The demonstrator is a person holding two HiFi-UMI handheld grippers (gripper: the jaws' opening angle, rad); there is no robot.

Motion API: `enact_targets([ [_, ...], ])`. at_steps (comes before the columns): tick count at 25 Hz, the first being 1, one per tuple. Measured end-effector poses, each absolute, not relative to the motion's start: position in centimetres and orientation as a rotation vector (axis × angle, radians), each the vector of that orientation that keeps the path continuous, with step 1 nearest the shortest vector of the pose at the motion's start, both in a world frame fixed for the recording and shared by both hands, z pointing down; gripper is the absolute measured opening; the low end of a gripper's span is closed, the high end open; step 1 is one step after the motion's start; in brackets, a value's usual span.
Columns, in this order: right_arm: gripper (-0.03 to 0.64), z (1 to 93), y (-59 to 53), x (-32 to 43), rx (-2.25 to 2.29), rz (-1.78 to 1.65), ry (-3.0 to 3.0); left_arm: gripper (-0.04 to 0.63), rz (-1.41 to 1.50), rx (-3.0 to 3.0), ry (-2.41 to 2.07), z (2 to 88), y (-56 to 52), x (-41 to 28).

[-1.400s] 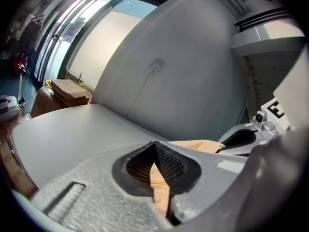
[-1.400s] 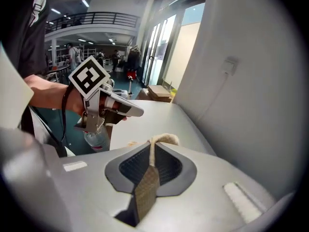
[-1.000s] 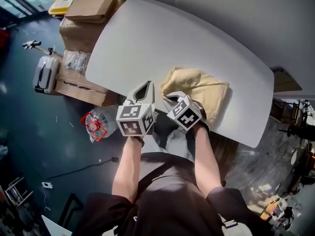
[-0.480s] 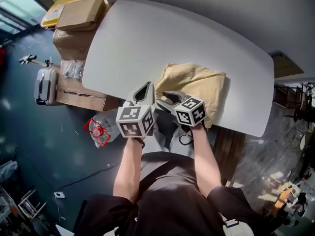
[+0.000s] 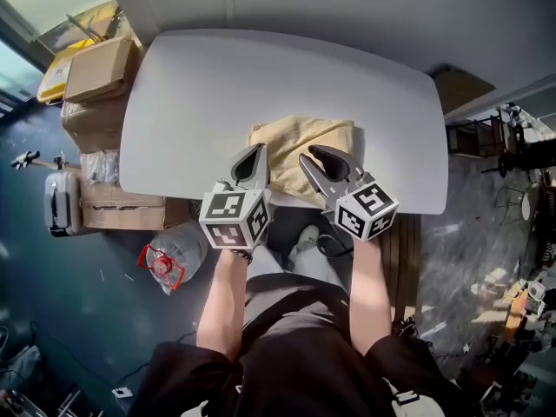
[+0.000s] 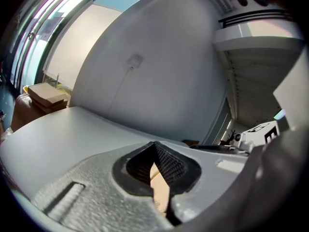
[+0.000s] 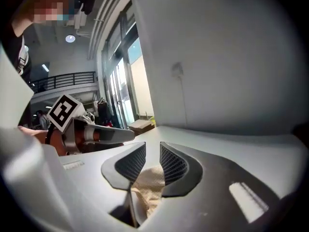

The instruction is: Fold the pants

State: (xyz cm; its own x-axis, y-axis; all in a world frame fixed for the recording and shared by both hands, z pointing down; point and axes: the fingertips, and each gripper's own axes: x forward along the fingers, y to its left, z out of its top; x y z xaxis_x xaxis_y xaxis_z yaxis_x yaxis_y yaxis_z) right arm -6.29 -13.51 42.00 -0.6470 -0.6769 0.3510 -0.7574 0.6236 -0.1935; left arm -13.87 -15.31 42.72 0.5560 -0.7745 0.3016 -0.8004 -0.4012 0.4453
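Left tongs (image 5: 258,149): clenched tip to tip, at the left edge of the folded tan pants (image 5: 300,142). Pants lie near the white bench's (image 5: 200,85) front edge, long axis left-right. Right tongs (image 5: 315,154): released, jaws just narrowed, nothing gripped, over the pants' right edge.

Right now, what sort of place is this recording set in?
Probably a workshop or storage-like workspace, not a home: stacked cardboard boxes, a hard-shell suitcase and a large water jug sit on the dark floor beside the white table.
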Motion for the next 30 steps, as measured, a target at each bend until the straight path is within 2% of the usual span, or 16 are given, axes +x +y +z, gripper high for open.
enact_targets([
  [7,0.041,31.4,-13.1,-1.7,1.442,0.112,-2.659,0.003,-0.028,2.444,-1.227,35.1,-15.4,-10.0],
  [13,0.005,26.7,-12.4,2.2,1.630,-0.054,-2.647,0.003,-0.061,2.590,-1.245,29.7,-14.8,-7.2],
  [21,0.005,25.4,-12.3,6.2,1.725,-0.022,-2.627,0.003,-0.069,2.659,-1.252,27.0,-14.2,-3.1],
  [30,0.005,26.0,-12.6,6.6,1.686,-0.009,-2.632,0.003,-0.052,2.647,-1.292,27.2,-14.3,-2.2],
])
